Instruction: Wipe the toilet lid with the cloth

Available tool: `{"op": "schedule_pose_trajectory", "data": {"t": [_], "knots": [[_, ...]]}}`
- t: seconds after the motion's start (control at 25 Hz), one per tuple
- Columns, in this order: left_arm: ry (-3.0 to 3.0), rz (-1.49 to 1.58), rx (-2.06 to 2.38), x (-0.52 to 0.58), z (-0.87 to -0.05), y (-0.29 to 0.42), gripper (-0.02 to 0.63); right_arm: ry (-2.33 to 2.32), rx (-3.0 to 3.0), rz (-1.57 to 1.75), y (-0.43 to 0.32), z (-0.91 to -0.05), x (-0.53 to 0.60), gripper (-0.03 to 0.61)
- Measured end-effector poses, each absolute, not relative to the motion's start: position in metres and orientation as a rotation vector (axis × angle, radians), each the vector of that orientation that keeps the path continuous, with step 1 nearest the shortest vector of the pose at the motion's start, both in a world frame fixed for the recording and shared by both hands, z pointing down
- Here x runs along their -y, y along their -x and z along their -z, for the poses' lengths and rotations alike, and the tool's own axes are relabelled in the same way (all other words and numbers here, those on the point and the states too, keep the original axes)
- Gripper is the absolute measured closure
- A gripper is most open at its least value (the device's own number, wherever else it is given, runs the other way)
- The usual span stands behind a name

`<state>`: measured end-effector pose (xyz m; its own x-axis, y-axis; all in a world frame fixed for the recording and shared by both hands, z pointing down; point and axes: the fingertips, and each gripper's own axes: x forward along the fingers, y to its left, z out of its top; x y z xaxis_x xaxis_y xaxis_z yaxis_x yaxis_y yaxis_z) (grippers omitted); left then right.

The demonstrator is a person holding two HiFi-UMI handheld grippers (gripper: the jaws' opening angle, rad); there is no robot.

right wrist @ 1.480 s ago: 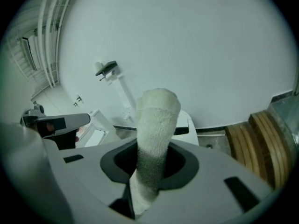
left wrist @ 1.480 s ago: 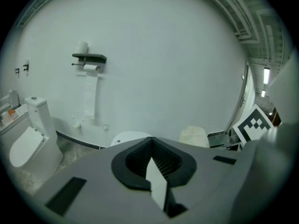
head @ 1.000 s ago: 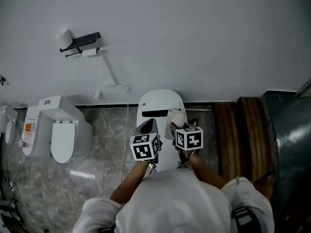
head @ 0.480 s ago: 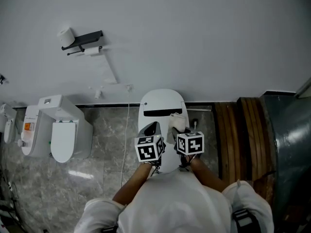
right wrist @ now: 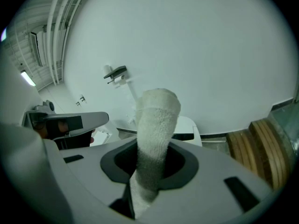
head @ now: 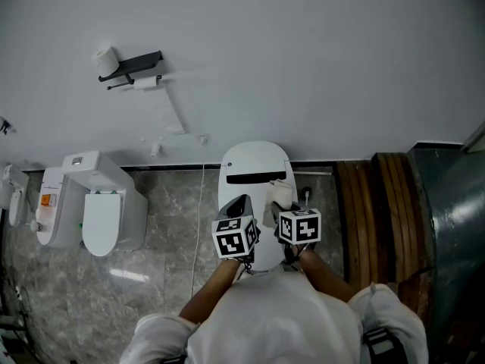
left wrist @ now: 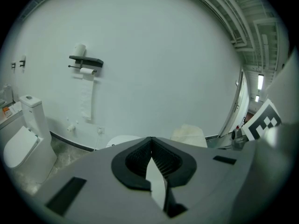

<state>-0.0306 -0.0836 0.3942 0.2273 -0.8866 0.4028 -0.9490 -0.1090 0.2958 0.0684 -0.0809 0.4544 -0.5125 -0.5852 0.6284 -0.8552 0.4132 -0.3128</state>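
The left tool [head: 239,205] hung shut and empty over the near left of the lid [head: 254,158]. Beside it, the right tool [head: 284,207] was clamped on the cloth [head: 279,190], which stuck out over the lid's right side. I couldn't tell whether cloth met lid. By my reckoning, the wiping was mostly left to do.

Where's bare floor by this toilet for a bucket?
Bare marble floor lies between the toilet and the second toilet at left. The strip toward the wooden planks is narrow. The left gripper, right gripper and cloth crowd the lid.
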Motion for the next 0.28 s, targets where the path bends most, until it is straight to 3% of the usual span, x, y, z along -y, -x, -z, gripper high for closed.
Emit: {"op": "schedule_pose_trajectory", "data": {"t": [0.28], "knots": [[-2.002,-0.160,1.702,0.081,-0.396,0.036,0.600,-1.229,2.253,-0.871,-0.071,-0.462,0.080,0.482]]}}
